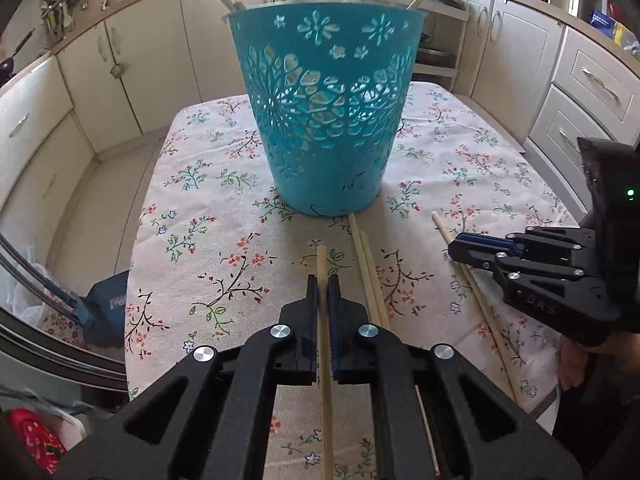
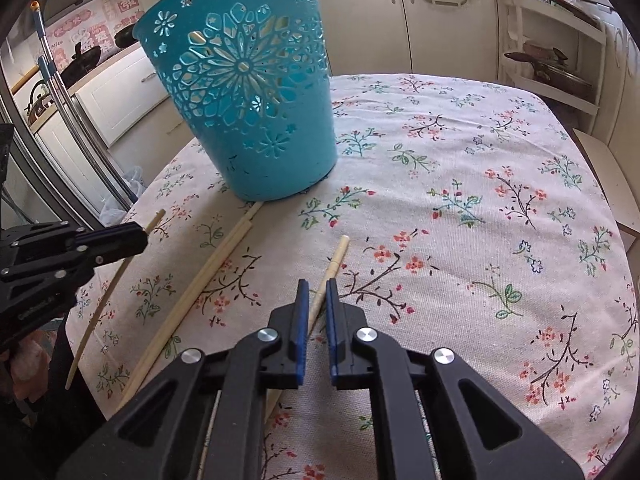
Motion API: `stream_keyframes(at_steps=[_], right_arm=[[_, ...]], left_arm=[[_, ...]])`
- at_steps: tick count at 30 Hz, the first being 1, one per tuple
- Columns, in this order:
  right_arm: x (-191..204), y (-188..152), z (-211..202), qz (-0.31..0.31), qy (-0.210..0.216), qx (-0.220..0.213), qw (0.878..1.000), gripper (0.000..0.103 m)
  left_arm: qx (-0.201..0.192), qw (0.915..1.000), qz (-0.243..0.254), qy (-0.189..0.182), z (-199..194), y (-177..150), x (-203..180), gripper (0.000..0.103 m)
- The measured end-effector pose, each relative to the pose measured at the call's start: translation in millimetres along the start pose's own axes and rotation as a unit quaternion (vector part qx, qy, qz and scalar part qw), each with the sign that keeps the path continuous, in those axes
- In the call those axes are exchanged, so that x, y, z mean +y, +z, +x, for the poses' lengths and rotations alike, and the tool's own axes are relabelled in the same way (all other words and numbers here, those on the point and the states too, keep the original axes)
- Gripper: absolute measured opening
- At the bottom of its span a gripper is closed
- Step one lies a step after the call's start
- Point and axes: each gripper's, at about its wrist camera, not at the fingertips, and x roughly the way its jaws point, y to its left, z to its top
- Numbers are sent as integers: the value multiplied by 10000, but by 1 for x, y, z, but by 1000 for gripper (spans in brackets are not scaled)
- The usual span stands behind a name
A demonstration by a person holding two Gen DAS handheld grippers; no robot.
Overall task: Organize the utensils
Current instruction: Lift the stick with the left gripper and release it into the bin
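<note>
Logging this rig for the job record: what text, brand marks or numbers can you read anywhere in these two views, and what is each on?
"DAS": embossed on the right gripper body, left wrist view.
Embossed word on the left gripper body: too blurred to read.
Red-and-white characters on the wall stickers: not legible.
White print on the blue box beside the table: too small.
Blue package on the counter: blurred.
Teal basket: none.

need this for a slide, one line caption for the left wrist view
Left gripper shut on a wooden chopstick before a teal cutout basket, more chopsticks lying on the floral tablecloth.
</note>
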Motion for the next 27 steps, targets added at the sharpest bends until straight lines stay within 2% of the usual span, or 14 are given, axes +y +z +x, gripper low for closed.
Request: stream_keyframes(at_steps=[4,9,13,20,27], right_arm=[[-2,1,-1,41,41,-1,10000,8],[-4,2,0,77,79,-4,9999,8],[-5,2,-1,108,114,-8,9999,8],[-8,1,-1,179,196,-12,9996,8],[-10,1,-2,233,265,-15,9994,8]], left_arm=[[-63,9999,6,-138,-12,1,-2,5],[-70,9978,-263,-605,-27,5,3,5],[-227,9942,-480,-938,-46,13,11,5],[-859,9847,-688,-1352,-93,45,17,5],[-1738,9747,-763,-1181,-124,95,24,5]])
